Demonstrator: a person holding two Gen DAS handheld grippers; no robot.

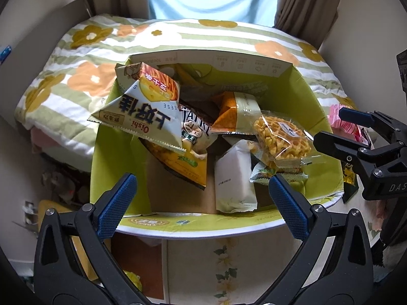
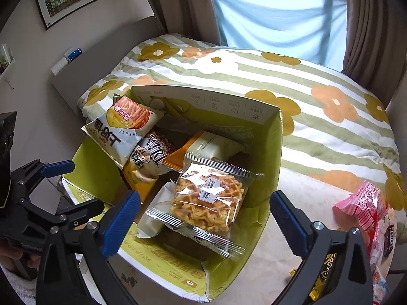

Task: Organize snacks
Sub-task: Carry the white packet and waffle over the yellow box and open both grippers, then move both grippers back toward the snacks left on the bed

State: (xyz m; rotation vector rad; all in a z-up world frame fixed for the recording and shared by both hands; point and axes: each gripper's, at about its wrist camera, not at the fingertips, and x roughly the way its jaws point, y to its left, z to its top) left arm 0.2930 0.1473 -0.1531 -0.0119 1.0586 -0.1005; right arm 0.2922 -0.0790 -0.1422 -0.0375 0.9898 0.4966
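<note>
Both the left tool (image 1: pixel 202 194) and the right tool (image 2: pixel 204 212) are black plastic frames with silver screws and blue textured finger pads (image 1: pixel 115 204)

Both wrist views look steeply down, close over the shared snack box (image 1: pixel 318 117) (image 2: pixel 273 152), toward the window.

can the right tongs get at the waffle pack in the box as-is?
Probably yes. The waffle pack lies on top of the other snacks in the open green box, nothing over it. The right tongs are open and empty, hovering just above it. The left tongs sit off to the side.
</note>
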